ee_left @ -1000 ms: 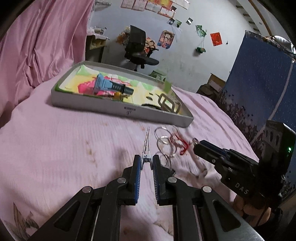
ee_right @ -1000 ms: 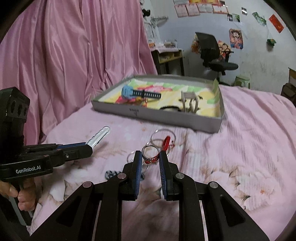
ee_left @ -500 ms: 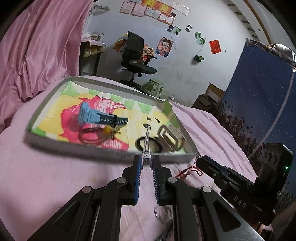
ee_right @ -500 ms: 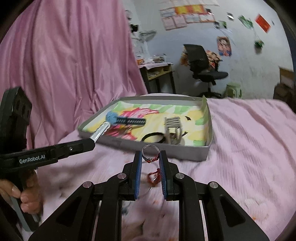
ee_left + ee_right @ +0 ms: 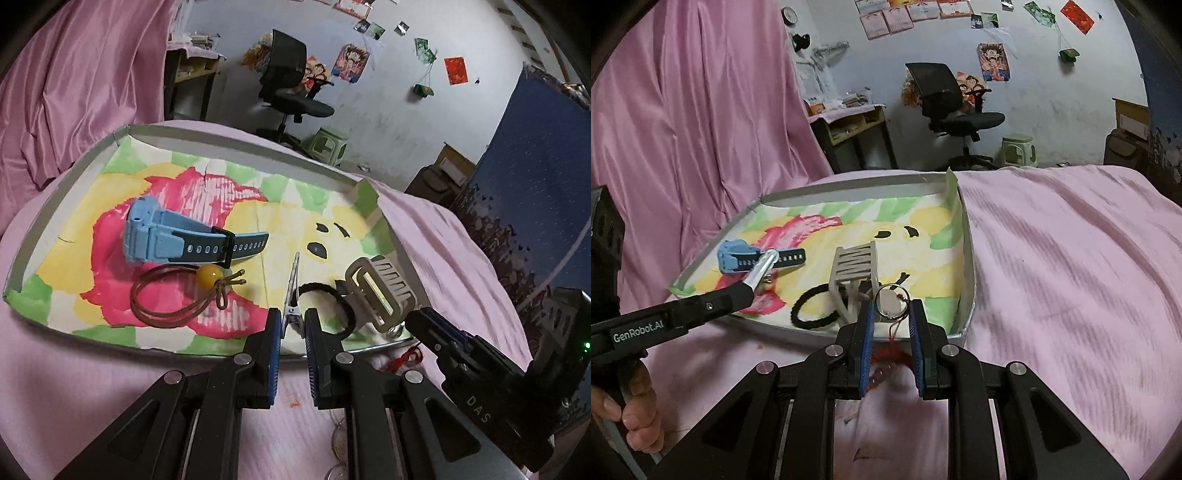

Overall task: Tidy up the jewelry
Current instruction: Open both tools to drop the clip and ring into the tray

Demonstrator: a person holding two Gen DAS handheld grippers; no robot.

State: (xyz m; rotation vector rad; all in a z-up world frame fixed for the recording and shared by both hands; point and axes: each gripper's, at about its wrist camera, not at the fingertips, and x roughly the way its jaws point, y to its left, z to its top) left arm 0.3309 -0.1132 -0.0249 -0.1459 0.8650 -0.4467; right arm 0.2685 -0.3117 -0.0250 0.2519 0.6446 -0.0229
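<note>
Pinching a slim silver hair clip (image 5: 291, 295) by its hinged end, the left gripper (image 5: 293, 326) holds the clip pointing straight ahead along its fingers, the long axis running out over the near wall of the tray (image 5: 66, 184); the right gripper (image 5: 891, 321) is pressed onto a silver ring (image 5: 891, 301) with a red cord (image 5: 892, 356) trailing down, poised at the same near wall, toward the tray's right corner; both loads already lie above or at the tray's edge, so each release looks to need only a short reach forward; beyond sit the blue watch (image 5: 166, 240), beaded cord bracelet (image 5: 177, 295), black hair tie (image 5: 332, 310) and grey claw clip (image 5: 380, 291).
</note>
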